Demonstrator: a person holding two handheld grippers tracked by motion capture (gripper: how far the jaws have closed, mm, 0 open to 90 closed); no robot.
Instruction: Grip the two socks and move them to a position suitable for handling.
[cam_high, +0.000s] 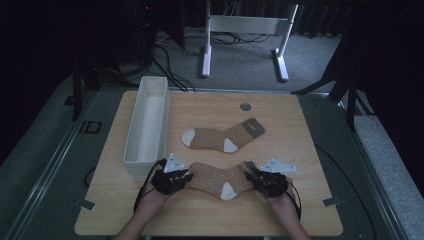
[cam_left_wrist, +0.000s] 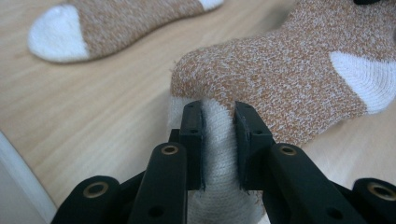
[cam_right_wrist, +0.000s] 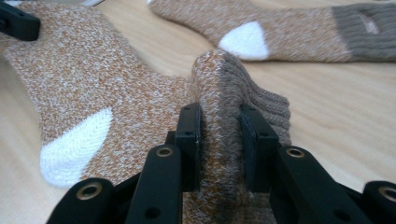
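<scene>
Two brown socks with white toes and heels lie on the wooden table (cam_high: 290, 130). The far sock (cam_high: 222, 136) lies flat near the middle. The near sock (cam_high: 217, 179) stretches between my two grippers. My left gripper (cam_high: 184, 176) is shut on its white toe (cam_left_wrist: 218, 140), bunched between the pads. My right gripper (cam_high: 251, 176) is shut on its ribbed grey-brown cuff (cam_right_wrist: 224, 130), folded up between the pads. The far sock (cam_left_wrist: 116, 21) also lies behind in the left gripper view, and its cuff (cam_right_wrist: 364, 30) in the right gripper view.
A long white open box (cam_high: 148, 125) stands along the table's left side, close to my left gripper. A small grey round disc (cam_high: 245, 106) lies near the far edge. Tape tabs mark the near corners. White desk legs and cables sit on the floor beyond.
</scene>
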